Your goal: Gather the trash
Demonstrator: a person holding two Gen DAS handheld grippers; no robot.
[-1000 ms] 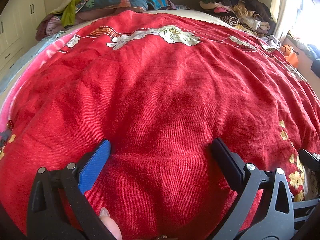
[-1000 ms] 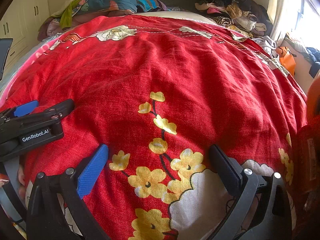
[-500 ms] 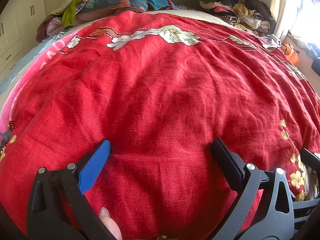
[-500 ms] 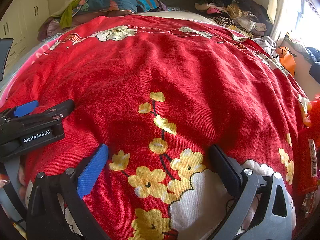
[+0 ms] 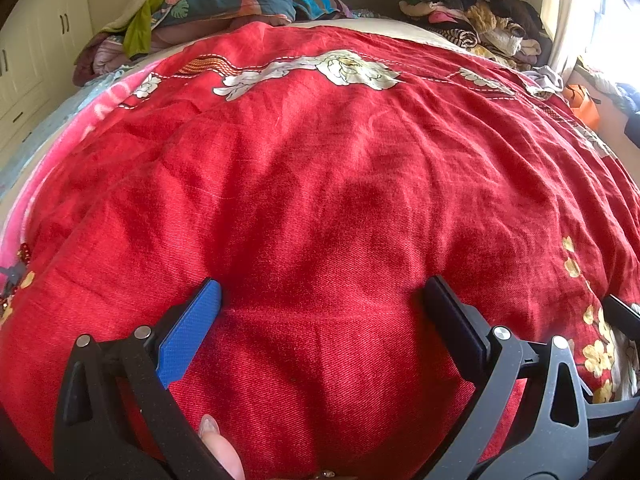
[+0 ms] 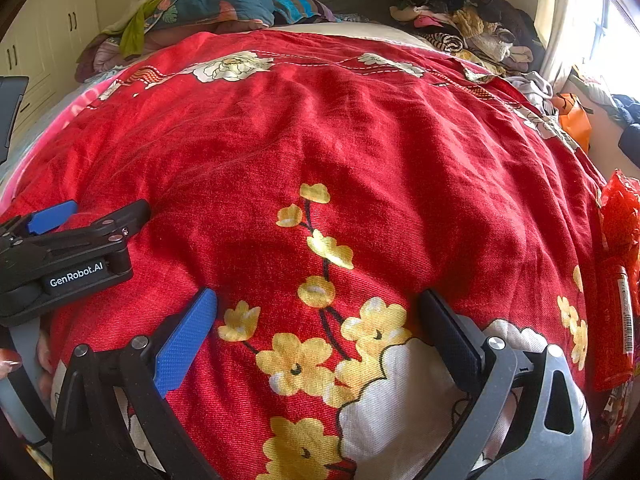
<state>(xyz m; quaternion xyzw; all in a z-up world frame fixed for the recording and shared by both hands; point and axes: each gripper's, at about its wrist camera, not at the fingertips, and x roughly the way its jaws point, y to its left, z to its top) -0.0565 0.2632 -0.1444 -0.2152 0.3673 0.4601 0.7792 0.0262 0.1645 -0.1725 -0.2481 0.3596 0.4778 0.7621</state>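
Note:
A red bedspread (image 5: pixel 320 184) with white and yellow flowers covers the bed in both views. My left gripper (image 5: pixel 322 296) is open just above the plain red cloth, nothing between its fingers. My right gripper (image 6: pixel 316 300) is open over the yellow flower print (image 6: pixel 320 320), also holding nothing. A crinkled red plastic wrapper (image 6: pixel 618 280) lies at the bed's right edge, right of my right gripper. The left gripper (image 6: pixel 92 216) shows at the left of the right wrist view.
Piled bedding and clothes (image 5: pixel 208 4) lie at the head of the bed, with more clothes (image 5: pixel 472 20) at the far right. An orange bag (image 6: pixel 576 120) sits beside the bed under the bright window. White cupboards (image 5: pixel 24 60) line the left wall.
Both grippers have stayed put. At the right edge of the right wrist view an orange blur has gone and the red wrapper now shows plainly on the bed.

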